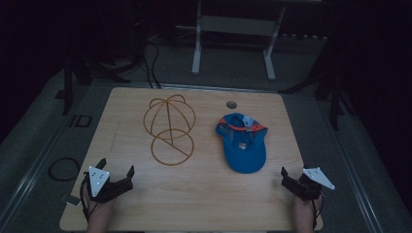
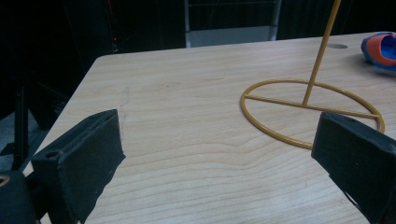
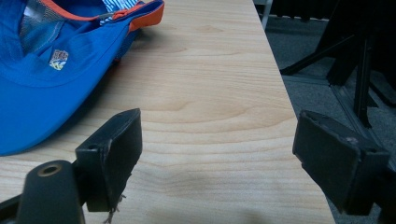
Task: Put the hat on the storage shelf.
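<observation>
Up High, Both Grippers Sit Open Near a Cap

Only the high view shows everything at once: the wooden table [image 1: 194,194], a yellow wire stand [image 1: 169,128] in the middle, and a blue cap [image 1: 243,145] to its right. The left gripper [image 1: 116,177] and right gripper [image 1: 286,178] sit at the near corners, both wide open and holding nothing. Up close, the right gripper view shows the cap lies upside down, with orange trim and a small badge inside.
</observation>
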The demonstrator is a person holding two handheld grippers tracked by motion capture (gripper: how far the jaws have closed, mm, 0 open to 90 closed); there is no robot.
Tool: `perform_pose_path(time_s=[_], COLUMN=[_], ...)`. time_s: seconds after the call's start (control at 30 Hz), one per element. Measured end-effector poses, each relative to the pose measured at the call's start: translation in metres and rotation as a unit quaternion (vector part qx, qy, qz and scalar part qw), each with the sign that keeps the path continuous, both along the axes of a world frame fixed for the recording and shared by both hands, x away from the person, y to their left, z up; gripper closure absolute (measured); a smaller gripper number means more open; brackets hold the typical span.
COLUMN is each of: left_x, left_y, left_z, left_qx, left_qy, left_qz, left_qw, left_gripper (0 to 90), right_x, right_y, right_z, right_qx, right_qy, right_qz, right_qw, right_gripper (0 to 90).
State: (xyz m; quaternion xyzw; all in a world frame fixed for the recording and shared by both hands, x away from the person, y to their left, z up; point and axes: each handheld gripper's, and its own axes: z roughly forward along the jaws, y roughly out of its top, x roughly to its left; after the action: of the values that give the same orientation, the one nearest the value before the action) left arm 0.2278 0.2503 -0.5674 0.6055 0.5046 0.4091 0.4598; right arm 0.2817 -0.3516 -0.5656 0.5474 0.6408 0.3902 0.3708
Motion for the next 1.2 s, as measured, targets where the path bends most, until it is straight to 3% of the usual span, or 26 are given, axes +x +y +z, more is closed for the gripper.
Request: perform_pose_path(time_s=[0.13,0.33,0.5,0.67,0.83,1.1,1.2], left_x=[0.000,0.001,0.000,0.000,0.001,0.001,0.001], left_y=[-0.001,-0.001,0.000,-0.002,-0.003,-0.009,-0.009], left_z=[0.000,0.000,0.000,0.000,0.000,0.000,0.001], left_qx=[0.003,0.002,0.002,0.007,0.006,0.008,-0.013], left_qy=[0.000,0.004,0.003,0.003,0.008,0.005,-0.002], left_qz=[-0.003,-0.008,-0.008,-0.011,-0.023,-0.050,-0.059], left_qw=[1.0000,1.0000,1.0000,0.9999,0.9997,0.9987,0.9982], left_gripper=[2.4,2.4,2.3,2.4,2.3,2.4,2.4], right_x=[0.000,0.002,0.004,0.009,0.015,0.029,0.037], right_y=[0.001,0.000,0.003,0.016,0.022,0.025,0.028], right_z=[0.000,0.000,0.001,0.013,0.023,0.041,0.048], right_qx=[-0.005,0.016,0.017,0.016,-0.008,0.003,0.015], right_qy=[0.002,0.022,0.032,0.039,0.035,0.047,0.052], right_qz=[0.005,0.023,0.037,0.076,0.082,0.091,0.106], right_qw=[1.0000,0.9994,0.9987,0.9962,0.9960,0.9948,0.9930], right_gripper=[15.7,15.7,15.6,15.7,15.7,14.7,14.2])
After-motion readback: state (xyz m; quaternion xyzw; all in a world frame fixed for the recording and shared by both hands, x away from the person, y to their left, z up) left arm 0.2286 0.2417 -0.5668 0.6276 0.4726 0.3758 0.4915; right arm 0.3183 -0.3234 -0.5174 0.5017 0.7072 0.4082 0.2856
